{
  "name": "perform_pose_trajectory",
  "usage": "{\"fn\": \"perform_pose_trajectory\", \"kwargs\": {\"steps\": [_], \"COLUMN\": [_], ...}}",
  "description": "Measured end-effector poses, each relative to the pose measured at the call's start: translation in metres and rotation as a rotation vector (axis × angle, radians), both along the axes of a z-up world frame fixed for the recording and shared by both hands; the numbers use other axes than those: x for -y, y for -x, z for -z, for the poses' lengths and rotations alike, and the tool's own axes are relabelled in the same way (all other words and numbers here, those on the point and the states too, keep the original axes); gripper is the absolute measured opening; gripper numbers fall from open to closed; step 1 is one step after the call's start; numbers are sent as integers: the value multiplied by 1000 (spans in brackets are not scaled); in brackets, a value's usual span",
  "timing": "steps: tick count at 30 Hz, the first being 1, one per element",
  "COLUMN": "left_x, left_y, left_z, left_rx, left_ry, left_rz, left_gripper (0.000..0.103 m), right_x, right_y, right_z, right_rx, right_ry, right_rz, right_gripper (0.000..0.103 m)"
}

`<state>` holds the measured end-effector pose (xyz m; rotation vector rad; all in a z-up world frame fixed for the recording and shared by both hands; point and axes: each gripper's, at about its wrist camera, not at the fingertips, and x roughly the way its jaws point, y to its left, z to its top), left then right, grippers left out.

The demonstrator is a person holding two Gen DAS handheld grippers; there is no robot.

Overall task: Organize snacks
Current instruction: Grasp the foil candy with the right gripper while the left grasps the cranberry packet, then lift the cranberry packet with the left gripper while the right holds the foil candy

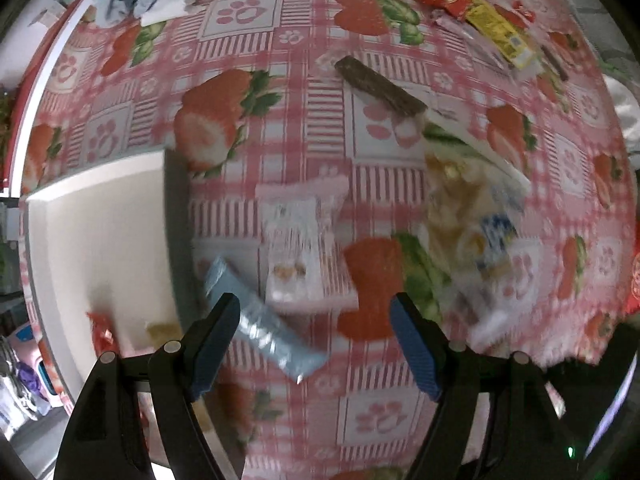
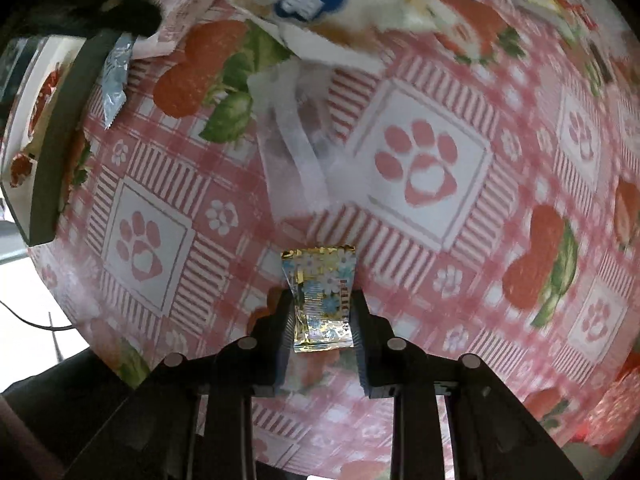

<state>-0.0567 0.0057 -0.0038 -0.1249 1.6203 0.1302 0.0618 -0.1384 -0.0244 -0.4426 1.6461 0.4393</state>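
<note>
A small shiny candy packet (image 2: 320, 300) is clamped in the right claw (image 2: 322, 320), above the tabletop (image 2: 420, 168). The left claw (image 1: 316, 332) is held apart and empty over a light blue snack bar (image 1: 264, 324) lying beside the white box (image 1: 100, 240) at the tabletop's left edge. The packet should be kept squeezed until it is over the box.

Both wrist cameras look straight down, close over the tablecloth (image 1: 256, 56), sharing the blue packet (image 1: 264, 332) and box (image 2: 56, 152).
</note>
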Motion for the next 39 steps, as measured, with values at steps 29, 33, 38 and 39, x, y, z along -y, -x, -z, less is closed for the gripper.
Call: {"fn": "perform_pose_trajectory", "kwargs": {"steps": [29,33,38,39], "left_x": [99,106,104,103], "left_y": [62,99,108,109], "left_z": [49,56,60,60], "left_rx": [-54,-80,-88,-88], "left_ry": [4,8,30,29], "left_rz": [244,281,276,278], "left_gripper": [47,47,47,47], "right_x": [54,63,64,64], "right_y": [17,28,38,39], "right_z": [-4,-3,1,2], "right_rx": [-44,-55,-55,-56], "right_ry": [-47,-35,-8,1], "right_rz": [162,186,183,176], "right_gripper": [29,29,29,29]}}
